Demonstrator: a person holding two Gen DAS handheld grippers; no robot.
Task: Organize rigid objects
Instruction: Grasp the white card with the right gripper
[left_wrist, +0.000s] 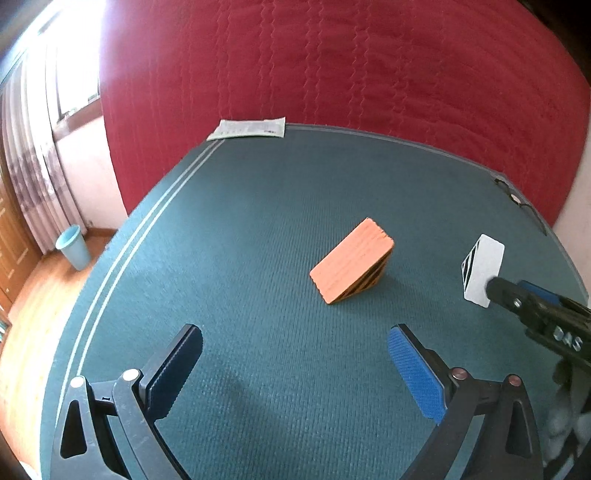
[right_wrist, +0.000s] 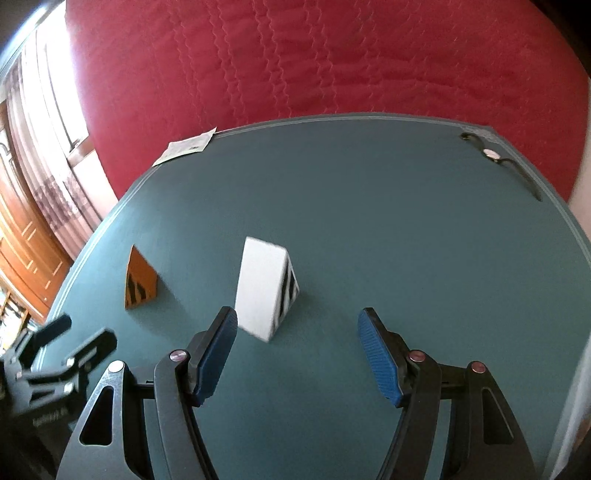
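I saw an orange wedge, its striped end facing me, resting on the green mat; a white wedge with striped end stood well apart.

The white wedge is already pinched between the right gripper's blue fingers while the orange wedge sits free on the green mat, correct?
Not quite. The white wedge is not pinched: the right wrist view shows the right gripper open, its fingers short of it. The orange wedge does sit free on the green mat.
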